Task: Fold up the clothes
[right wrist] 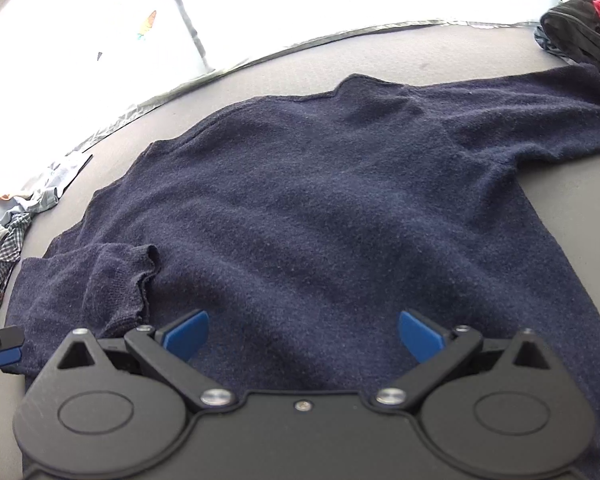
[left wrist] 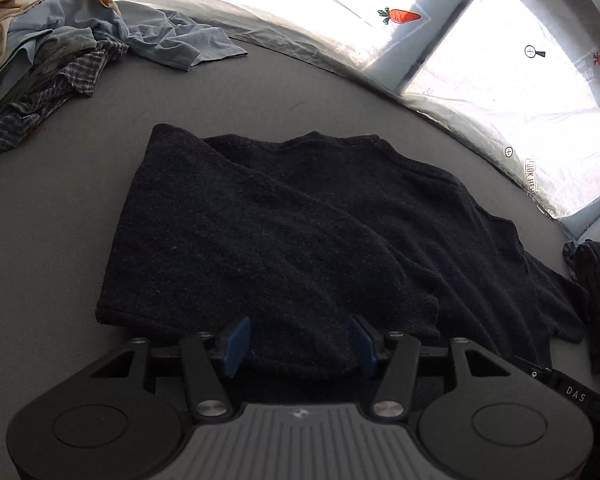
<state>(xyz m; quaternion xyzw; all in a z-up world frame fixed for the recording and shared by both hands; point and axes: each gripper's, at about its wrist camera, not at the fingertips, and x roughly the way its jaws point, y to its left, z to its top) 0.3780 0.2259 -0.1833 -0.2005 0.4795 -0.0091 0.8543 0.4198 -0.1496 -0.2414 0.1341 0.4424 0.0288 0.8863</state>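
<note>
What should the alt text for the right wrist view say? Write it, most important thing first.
A navy sweater lies spread on a grey table, one sleeve folded across its body, the other stretched out to the right. The right gripper hovers open above its near hem. Piles of other clothes sit at both far edges.

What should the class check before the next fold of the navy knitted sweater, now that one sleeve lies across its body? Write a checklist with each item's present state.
1. Left sleeve folded in over the navy knitted sweater: ok.
2. Right sleeve folded in: not ok, it stretches out toward the dark and red clothes.
3. Left gripper free of cloth: ok, jaws apart, nothing pinched.
4. Right gripper ready to grasp: ok, jaws wide open above the hem.
5. Sweater body flat on the grey table: ok, only slight ripples.
6. Pile of unfolded shirts apart from the sweater: ok.
</note>
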